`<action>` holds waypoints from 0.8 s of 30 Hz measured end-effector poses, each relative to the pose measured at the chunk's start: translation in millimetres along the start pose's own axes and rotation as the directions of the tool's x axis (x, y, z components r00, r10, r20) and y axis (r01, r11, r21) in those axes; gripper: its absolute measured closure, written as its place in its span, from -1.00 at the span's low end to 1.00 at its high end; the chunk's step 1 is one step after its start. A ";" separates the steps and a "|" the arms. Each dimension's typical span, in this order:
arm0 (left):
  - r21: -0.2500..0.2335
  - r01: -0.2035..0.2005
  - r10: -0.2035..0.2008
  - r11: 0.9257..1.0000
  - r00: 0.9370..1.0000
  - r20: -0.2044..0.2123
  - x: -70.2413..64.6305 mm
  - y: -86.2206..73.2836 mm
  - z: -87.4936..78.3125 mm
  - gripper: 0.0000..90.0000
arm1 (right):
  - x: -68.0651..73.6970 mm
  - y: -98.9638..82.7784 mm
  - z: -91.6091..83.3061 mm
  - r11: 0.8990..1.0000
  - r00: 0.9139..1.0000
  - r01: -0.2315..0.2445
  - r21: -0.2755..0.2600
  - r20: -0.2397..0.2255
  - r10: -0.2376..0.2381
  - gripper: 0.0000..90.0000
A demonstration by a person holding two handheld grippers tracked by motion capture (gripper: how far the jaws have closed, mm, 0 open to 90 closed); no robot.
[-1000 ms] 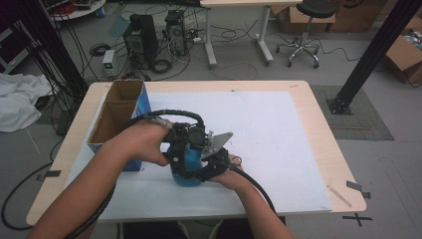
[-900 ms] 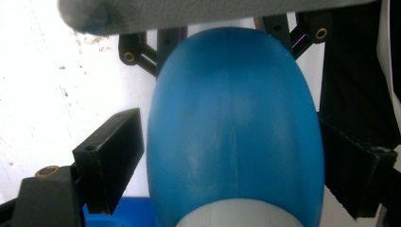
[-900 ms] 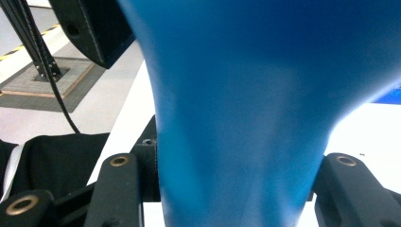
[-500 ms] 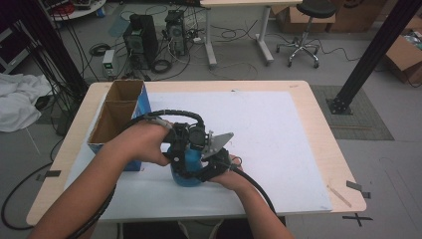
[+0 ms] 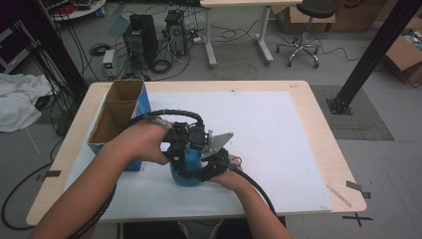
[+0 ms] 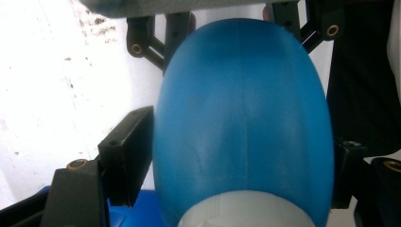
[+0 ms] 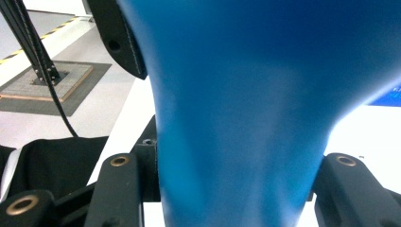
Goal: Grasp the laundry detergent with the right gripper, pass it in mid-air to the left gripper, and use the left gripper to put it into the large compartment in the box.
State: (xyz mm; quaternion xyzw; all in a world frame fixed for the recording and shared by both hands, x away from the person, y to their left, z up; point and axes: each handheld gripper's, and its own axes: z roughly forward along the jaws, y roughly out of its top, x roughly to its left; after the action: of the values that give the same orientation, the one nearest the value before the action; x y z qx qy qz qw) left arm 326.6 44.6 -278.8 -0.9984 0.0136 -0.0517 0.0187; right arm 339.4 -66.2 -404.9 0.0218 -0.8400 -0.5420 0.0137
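A blue bottle (image 5: pixel 185 172) with a white cap (image 6: pixel 243 210) stands on the white sheet near the table's front. Both hands hold grippers around it. My left gripper (image 5: pixel 185 142) comes in from the left. In the left gripper view the bottle (image 6: pixel 241 109) sits between its jaws, whose pads (image 6: pixel 130 151) touch both sides; they have just been closing on it. My right gripper (image 5: pixel 206 167) reaches in from the right, low on the bottle. In the right gripper view the bottle (image 7: pixel 246 109) bulges between its jaws, which are shut on it.
An open cardboard box (image 5: pixel 117 117) with a blue side stands just left of the bottle. The white sheet (image 5: pixel 283 134) covers most of the wooden table (image 5: pixel 328 149). A black post (image 5: pixel 368 55), a chair and computer cases stand on the floor beyond.
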 end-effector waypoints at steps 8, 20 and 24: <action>0.004 0.003 -0.003 1.000 1.000 -0.013 -1.6 0.5 -1.3 -0.36 | 0.8 0.6 0.2 1.000 1.000 0.002 -0.007 -0.002 -0.002 0.03; 0.001 -0.002 0.002 1.000 1.000 0.008 -3.2 0.0 -3.5 -0.15 | 1.1 2.1 -0.1 1.000 1.000 0.028 -0.004 0.011 -0.028 0.03; 0.006 0.005 -0.005 1.000 1.000 0.009 -3.1 0.4 -2.9 -0.14 | 0.9 2.5 0.2 0.999 0.999 0.032 -0.002 0.014 -0.032 0.03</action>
State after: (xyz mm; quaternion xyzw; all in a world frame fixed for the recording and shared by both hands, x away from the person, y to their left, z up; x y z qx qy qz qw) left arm 323.3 44.1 -276.2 -0.9986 0.0107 -0.0470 0.0216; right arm 338.4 -65.1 -402.7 0.0316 -0.8391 -0.5431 -0.0009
